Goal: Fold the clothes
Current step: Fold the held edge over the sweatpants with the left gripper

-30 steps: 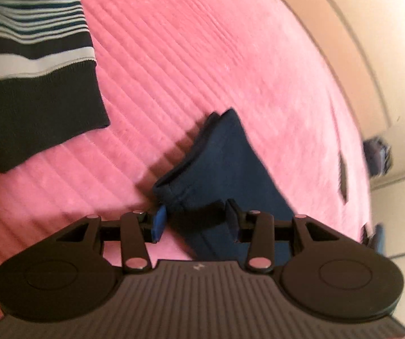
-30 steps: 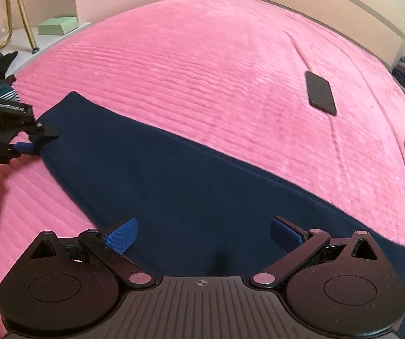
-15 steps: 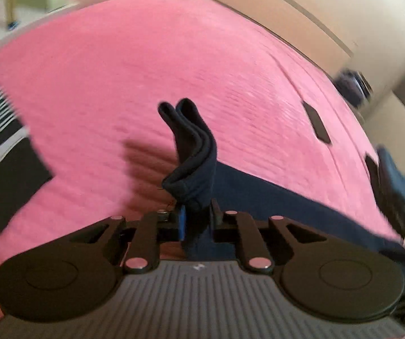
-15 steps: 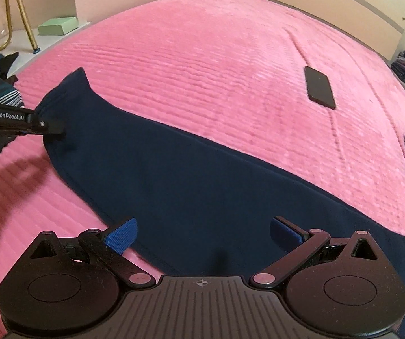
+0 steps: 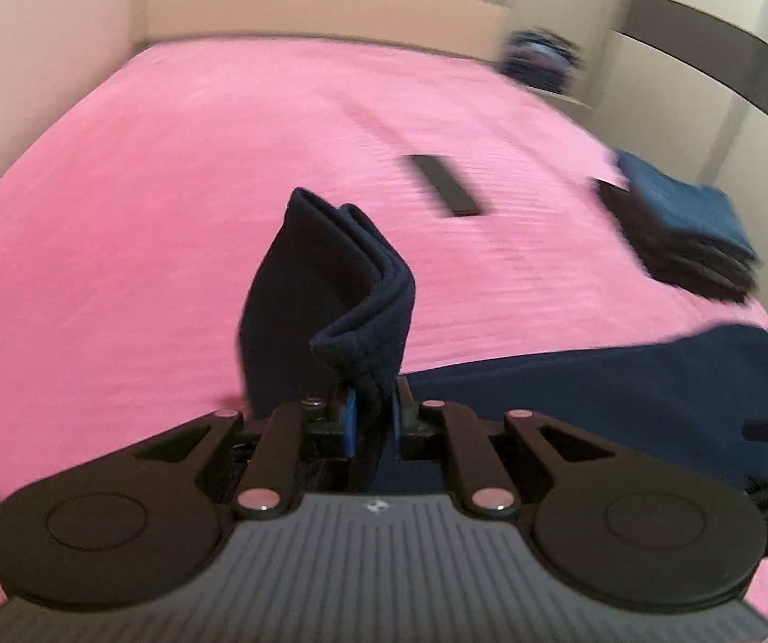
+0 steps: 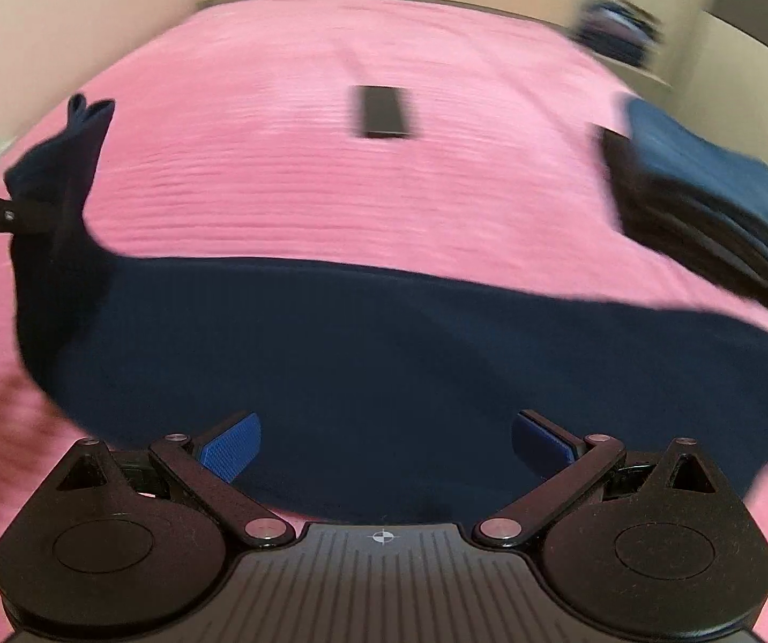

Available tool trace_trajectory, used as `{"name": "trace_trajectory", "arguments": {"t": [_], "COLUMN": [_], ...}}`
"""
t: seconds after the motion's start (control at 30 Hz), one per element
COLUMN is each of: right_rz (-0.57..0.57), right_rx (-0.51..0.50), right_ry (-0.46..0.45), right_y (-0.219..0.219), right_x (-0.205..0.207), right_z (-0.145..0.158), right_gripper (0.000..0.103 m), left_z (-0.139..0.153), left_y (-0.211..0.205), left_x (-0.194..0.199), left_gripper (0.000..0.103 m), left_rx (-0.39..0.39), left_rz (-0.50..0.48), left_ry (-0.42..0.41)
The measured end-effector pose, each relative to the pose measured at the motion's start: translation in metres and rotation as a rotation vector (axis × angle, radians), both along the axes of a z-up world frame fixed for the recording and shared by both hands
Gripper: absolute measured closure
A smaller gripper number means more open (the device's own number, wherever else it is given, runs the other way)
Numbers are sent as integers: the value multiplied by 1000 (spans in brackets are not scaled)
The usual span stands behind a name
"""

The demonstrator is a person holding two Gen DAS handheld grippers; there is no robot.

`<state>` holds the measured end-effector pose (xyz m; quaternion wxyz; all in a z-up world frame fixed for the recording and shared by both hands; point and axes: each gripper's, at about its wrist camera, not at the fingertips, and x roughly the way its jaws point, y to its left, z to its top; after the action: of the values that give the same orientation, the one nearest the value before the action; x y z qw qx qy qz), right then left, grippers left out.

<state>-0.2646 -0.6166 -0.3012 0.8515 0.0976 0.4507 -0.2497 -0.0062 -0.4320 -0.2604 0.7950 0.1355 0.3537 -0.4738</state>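
A pink bedspread (image 5: 169, 203) with fine ribbed lines covers the bed and fills most of both views. Ahead of the left claw and a little to its right, a flat dark rectangular object (image 5: 445, 187), blurred, lies on the bedspread; from the right claw it sits straight ahead, well apart. A pale headboard (image 5: 330, 5) runs along the far edge of the bed. Far right, light wardrobe panels (image 5: 705, 96) carry a dark band across them. Both views are smeared by motion.
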Motion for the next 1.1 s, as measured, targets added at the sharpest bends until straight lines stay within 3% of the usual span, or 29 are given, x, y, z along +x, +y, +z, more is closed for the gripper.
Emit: {"name": "trace_trajectory", "arguments": {"t": [0.1,0.27,0.33,0.37,0.43,0.53,0.73,0.87,0.93,0.97,1.03,1.1], "right_rz": [-84,-185,-222,-240,-278,-309,-239,-228,-241,-239,-230,-233], "right_rx": [-3,-34,-37,-34,-23,15,223,419,489,512,537,548], "right_ry": [1,16,33,44,63,27,-160,-264,-276,-278,-263,-228], "right_y": [-31,-81,-98,-105,-120,-133,-141,-154,-165,-170,-180,-191], "right_x": [-46,-130,-158,-171,-191,-207,-175,-126,-101,-90,-72,-60], "right_z": [-1,-7,-11,-13,-16,-14,-18,-40,-57,-65,-79,-93], "right_gripper": [1,1,1,1,1,1,1,1,2,4,31,32], "left_z": [2,-34,-64,-81,-99,-88,-58,-62,-67,-71,-80,-84], "left_y": [-56,-152,-181,-196,-206,-185,-141,-128,-121,-119,-116,-114], "left_x": [-54,-150,-185,-201,-219,-223,-156,-89,-60,-50,-33,-31], "left_gripper": [95,94,91,85,84,82,68,65,65,65,65,65], "left_rx": [20,61,144,220,311,297,263,315,323,320,310,313], "left_rz": [-123,-303,-392,-444,-499,-517,-352,-163,-86,-66,-37,-49], "left_ry": [-53,-110,-79,-38,51,26,12,-17,9,30,77,90]}}
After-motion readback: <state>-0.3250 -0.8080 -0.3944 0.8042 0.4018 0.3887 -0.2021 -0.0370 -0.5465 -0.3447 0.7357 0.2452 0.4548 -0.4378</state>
